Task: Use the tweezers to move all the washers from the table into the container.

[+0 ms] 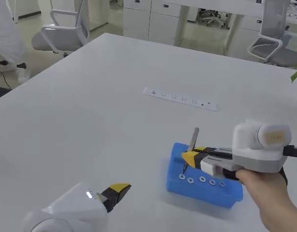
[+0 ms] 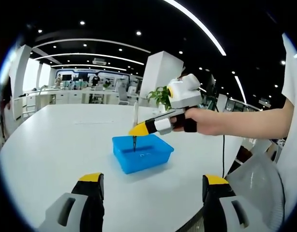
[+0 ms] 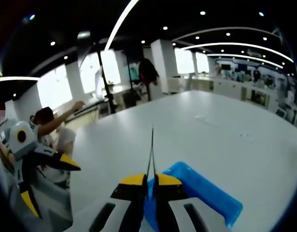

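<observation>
A blue container (image 1: 226, 195) sits on the white table (image 1: 90, 106) with several small washers (image 1: 202, 179) in a row on its floor. My right gripper (image 1: 189, 157) hovers over its left end, shut on slim metal tweezers (image 1: 195, 137) whose tips point down into the container. I cannot tell whether the tips hold a washer. In the right gripper view the tweezers (image 3: 152, 145) stick out between the shut jaws above the container (image 3: 201, 191). My left gripper (image 1: 120, 188) is open at the near left, apart from the container (image 2: 141, 153), with nothing between its fingers (image 2: 90, 180).
A white power strip (image 1: 181, 99) lies across the table's middle, beyond the container. Office chairs (image 1: 61, 34) stand past the table's far edges. People stand at the left in the right gripper view.
</observation>
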The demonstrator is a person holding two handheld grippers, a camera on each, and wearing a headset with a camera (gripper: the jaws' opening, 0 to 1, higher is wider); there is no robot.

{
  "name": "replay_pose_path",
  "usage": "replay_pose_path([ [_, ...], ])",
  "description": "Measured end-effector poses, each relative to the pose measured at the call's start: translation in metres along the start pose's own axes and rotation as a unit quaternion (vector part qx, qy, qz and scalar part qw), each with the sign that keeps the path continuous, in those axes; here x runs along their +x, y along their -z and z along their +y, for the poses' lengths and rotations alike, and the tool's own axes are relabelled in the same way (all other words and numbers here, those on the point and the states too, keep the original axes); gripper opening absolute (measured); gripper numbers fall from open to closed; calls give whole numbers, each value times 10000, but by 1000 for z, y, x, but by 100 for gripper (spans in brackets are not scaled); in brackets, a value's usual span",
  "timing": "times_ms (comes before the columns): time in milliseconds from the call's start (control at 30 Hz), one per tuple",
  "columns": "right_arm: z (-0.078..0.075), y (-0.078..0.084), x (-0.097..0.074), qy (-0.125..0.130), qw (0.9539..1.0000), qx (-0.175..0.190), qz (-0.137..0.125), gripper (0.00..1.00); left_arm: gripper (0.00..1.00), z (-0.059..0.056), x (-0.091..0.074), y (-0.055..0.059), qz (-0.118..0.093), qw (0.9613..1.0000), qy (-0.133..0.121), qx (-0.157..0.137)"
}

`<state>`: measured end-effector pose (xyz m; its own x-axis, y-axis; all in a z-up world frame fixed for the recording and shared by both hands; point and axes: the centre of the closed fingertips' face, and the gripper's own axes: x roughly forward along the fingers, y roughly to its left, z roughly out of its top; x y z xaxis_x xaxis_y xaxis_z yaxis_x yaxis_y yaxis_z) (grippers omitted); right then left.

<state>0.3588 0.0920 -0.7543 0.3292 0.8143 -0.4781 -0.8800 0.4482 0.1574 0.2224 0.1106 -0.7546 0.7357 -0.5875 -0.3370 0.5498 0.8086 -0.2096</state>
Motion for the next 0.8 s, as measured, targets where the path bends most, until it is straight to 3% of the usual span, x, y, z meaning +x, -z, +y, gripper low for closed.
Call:
replay_pose_path([
  [100, 10, 0, -9, -128, 9999, -66, 24, 4, 84, -4, 0, 7, 289, 9994, 119, 166],
  [233, 21, 3, -23, -261, 9995, -144, 66, 4, 80, -8, -1, 8, 583, 9965, 331, 500],
  [367, 32, 5, -33, -430, 9988, -195, 107, 4, 71, -9, -1, -6, 704, 9929, 558, 778],
  [500, 48, 18, -41, -758, 9946, -575, 410, 4, 69, -13, 1, -20, 746, 9897, 832, 895],
  [600, 61, 25, -46, -977, 9908, -783, 506, 4, 66, -18, 3, -26, 898, 9837, 1079, 1128],
  [733, 76, 29, -52, -1228, 9866, -931, 535, 4, 54, -23, 5, -30, 1064, 9754, 1323, 1407],
  [800, 83, 33, -56, -1413, 9820, -1103, 596, 4, 51, -28, 6, -33, 1166, 9700, 1503, 1515],
])
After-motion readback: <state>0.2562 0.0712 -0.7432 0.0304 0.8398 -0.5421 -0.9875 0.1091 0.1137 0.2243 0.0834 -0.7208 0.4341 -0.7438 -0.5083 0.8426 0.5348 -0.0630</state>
